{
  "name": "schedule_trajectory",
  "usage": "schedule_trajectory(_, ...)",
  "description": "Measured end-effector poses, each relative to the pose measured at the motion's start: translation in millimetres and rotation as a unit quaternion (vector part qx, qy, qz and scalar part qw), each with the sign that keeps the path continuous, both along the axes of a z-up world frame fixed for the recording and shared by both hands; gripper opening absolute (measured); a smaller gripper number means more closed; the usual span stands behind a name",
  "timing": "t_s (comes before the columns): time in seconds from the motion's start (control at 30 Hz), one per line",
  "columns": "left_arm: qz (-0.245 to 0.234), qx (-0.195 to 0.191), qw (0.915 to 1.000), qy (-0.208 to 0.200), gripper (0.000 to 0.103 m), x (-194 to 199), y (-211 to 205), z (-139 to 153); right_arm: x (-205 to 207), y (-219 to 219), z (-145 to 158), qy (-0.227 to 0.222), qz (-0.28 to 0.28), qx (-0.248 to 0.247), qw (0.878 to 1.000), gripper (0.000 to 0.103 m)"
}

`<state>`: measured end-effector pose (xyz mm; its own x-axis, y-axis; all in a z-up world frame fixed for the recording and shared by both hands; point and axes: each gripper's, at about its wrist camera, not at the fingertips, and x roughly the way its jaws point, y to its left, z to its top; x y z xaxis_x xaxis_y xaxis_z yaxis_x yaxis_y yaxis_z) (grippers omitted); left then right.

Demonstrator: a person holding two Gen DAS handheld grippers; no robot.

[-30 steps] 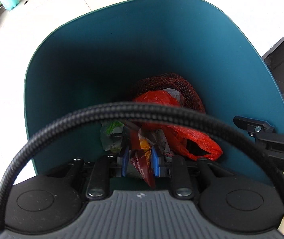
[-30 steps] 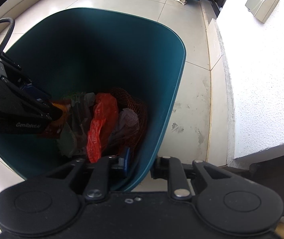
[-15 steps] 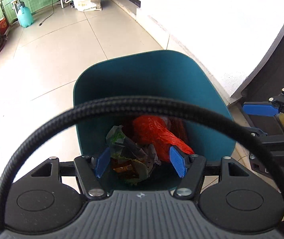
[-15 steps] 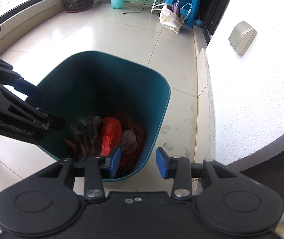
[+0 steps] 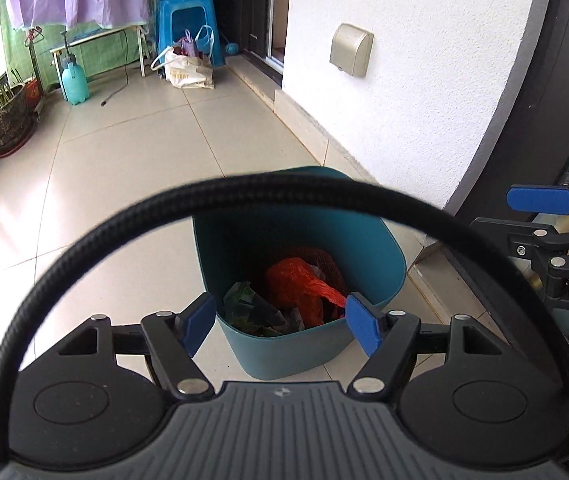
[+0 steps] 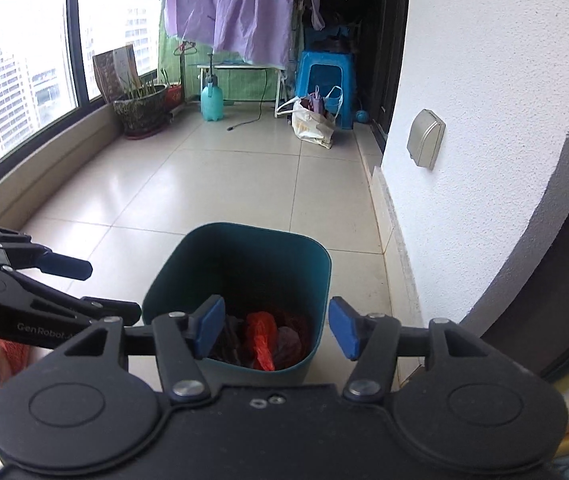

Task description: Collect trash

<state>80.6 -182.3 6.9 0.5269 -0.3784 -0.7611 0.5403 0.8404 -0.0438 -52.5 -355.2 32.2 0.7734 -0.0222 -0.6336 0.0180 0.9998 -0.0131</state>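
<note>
A teal trash bin point(image 5: 368, 236) stands on the tiled floor by the white wall; it also shows in the right wrist view point(image 6: 244, 256). Inside lie a red plastic bag point(image 5: 300, 288), a dark net and crumpled wrappers point(image 5: 248, 308); the red bag shows in the right wrist view too point(image 6: 260, 336). My left gripper point(image 5: 280, 326) is open and empty, held above the bin's near rim. My right gripper point(image 6: 274, 326) is open and empty, also above the bin. The right gripper shows at the right edge of the left wrist view point(image 5: 544, 200).
The white wall point(image 5: 404, 80) with a beige cover box point(image 5: 350, 50) runs along the right. At the far end stand a blue stool point(image 5: 186, 20), a white bag point(image 5: 186, 68), a teal spray bottle point(image 5: 74, 84) and a plant pot point(image 5: 4, 124). A window ledge point(image 6: 44, 172) runs along the left.
My left gripper opened and let the wrapper fall into the bin. Both grippers rose up and back out of the bin, the right one opening wider.
</note>
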Motion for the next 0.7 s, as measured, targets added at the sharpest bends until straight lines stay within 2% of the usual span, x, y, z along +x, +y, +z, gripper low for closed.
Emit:
schedule_trajectory(0.1,0.000,-0.013,0.9996,-0.024,0.079,-18,8,15,-13,4,3,-0.018,-0.001,0.024,1.000,0.059)
schedule_trajectory(0.3,0.005,-0.028,0.9979,-0.059,0.081,-47,27,38,-39,19,6,-0.072,-0.009,0.044,0.996,0.068)
schedule_trajectory(0.4,0.007,-0.038,0.9970,-0.067,0.085,-55,31,36,-49,24,5,-0.099,-0.018,0.041,0.994,0.070)
schedule_trajectory(0.47,0.007,-0.040,0.9970,-0.066,0.085,-60,34,32,-52,23,4,-0.115,-0.022,0.058,0.991,0.071)
schedule_trajectory(0.7,0.025,-0.048,0.9966,-0.062,0.085,-65,42,16,-47,30,-16,-0.093,-0.046,0.074,0.992,0.072)
